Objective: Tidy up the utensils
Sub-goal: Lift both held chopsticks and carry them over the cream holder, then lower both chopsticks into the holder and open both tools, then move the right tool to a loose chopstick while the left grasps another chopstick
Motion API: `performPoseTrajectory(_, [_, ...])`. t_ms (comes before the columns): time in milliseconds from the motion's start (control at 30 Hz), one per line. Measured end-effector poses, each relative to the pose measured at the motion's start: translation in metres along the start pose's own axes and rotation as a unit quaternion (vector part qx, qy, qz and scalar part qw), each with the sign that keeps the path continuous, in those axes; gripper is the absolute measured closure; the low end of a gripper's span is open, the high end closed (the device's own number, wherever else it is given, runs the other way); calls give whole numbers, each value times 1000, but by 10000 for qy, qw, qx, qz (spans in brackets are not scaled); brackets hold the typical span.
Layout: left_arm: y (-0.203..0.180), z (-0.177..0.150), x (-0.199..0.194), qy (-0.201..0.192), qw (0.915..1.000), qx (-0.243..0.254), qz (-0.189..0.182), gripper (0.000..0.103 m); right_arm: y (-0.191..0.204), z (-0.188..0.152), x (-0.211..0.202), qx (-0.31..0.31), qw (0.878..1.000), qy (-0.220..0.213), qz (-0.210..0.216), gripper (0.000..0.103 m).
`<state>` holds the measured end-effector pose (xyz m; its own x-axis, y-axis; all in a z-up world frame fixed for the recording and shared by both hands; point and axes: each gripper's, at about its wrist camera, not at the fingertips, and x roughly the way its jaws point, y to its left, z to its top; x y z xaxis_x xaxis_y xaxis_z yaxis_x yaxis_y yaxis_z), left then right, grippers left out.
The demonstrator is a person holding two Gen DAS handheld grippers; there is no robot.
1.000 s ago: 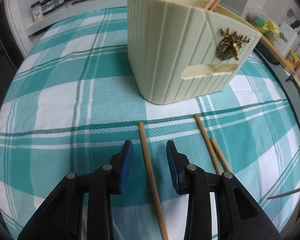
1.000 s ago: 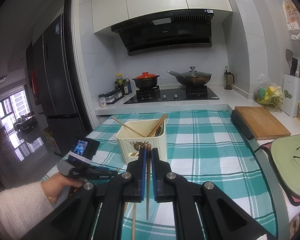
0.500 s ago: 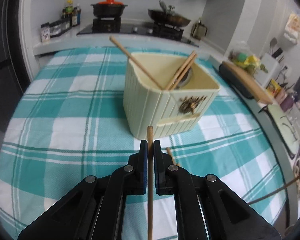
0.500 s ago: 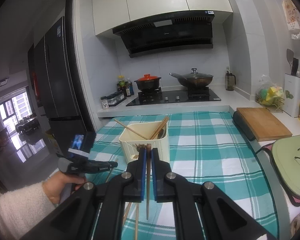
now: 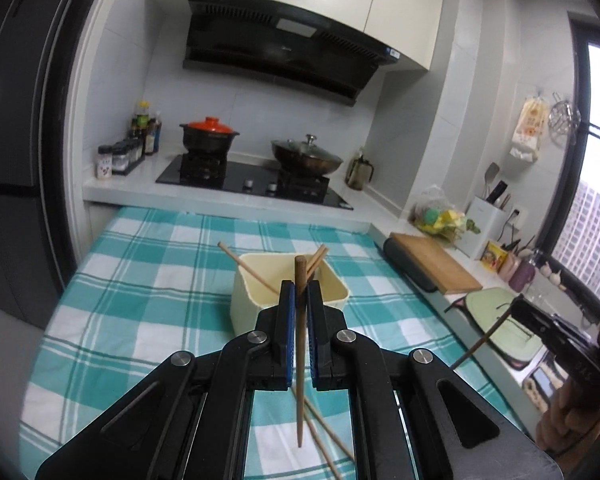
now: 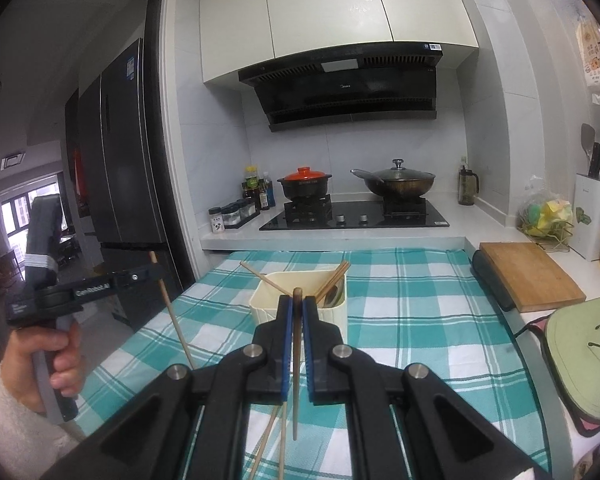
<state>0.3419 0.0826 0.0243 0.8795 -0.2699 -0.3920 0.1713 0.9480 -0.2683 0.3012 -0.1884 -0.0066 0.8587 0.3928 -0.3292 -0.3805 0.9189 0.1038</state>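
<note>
A cream utensil holder [image 5: 252, 292] [image 6: 262, 306] stands mid-table on the teal checked cloth, with several chopsticks leaning in it. My left gripper [image 5: 299, 292] is shut on a wooden chopstick [image 5: 300, 360], held upright above the table in front of the holder. My right gripper [image 6: 295, 308] is shut on another wooden chopstick [image 6: 296, 368], also raised before the holder. Two loose chopsticks [image 5: 328, 440] [image 6: 282, 436] lie on the cloth below. The left gripper and its chopstick [image 6: 172, 312] show at left in the right wrist view.
A wooden cutting board [image 6: 528, 276] and a green lidded pan [image 6: 584, 356] sit at the table's right edge. Behind the table is a stove with a red-lidded pot [image 6: 305, 184] and a wok [image 6: 396, 184]. Spice jars [image 5: 120, 152] stand back left.
My left gripper closed on a chopstick lying on the cloth and lifted it high above the table. My right gripper kept hold of its chopstick and rose slightly.
</note>
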Motion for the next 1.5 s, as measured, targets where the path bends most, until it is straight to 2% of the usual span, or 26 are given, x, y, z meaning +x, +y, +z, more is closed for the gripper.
performPoseTrajectory(200, [-3, 37, -4, -246, 9997, 0, -61, 99, 2, 27, 12, -136, 9998, -157, -22, 98])
performPoseTrajectory(400, [-11, 87, 8, -585, 9982, 137, -17, 99, 1, 72, 36, -269, 9988, -408, -71, 98])
performPoseTrajectory(567, [-18, 117, 38, -871, 9953, 350, 238, 99, 1, 116, 60, -419, 9964, -727, -131, 98])
performPoseTrajectory(700, [-11, 122, 81, -719, 9963, 282, 367, 99, 1, 138, 94, -521, 9954, -791, -155, 98])
performPoseTrajectory(800, [-1, 114, 117, -443, 9980, 189, 409, 99, -5, 138, 130, -449, 9976, -514, -130, 98])
performPoseTrajectory(967, [13, 87, 176, 276, 9982, 149, 512, 99, -23, 115, 198, -134, 9994, 307, -11, 98])
performPoseTrajectory(1133, [22, 60, 216, 1027, 9926, 137, 640, 98, -45, 81, 254, 302, 9914, 1258, 181, 98])
performPoseTrajectory(1200, [25, 52, 220, 1189, 9906, 88, 665, 86, -49, 69, 270, 345, 9869, 1565, 202, 96])
performPoseTrajectory(1267, [27, 48, 211, 1199, 9906, -10, 661, 51, -47, 63, 276, 288, 9858, 1654, 82, 96])
performPoseTrajectory(1300, [28, 48, 203, 1145, 9910, -25, 687, 45, -45, 62, 274, 261, 9863, 1629, 56, 96])
performPoseTrajectory(1367, [28, 46, 184, 1092, 9914, 41, 716, 35, -43, 63, 260, 249, 9887, 1476, 108, 78])
performPoseTrajectory(1400, [28, 44, 175, 1132, 9910, 68, 705, 33, -43, 65, 252, 242, 9903, 1362, 100, 61])
performPoseTrajectory(1433, [28, 39, 165, 1199, 9904, 91, 677, 29, -42, 66, 240, 219, 9923, 1220, 76, 57])
performPoseTrajectory(1500, [29, 25, 143, 1362, 9888, 165, 594, 24, -40, 65, 220, 112, 9942, 1067, 41, 57])
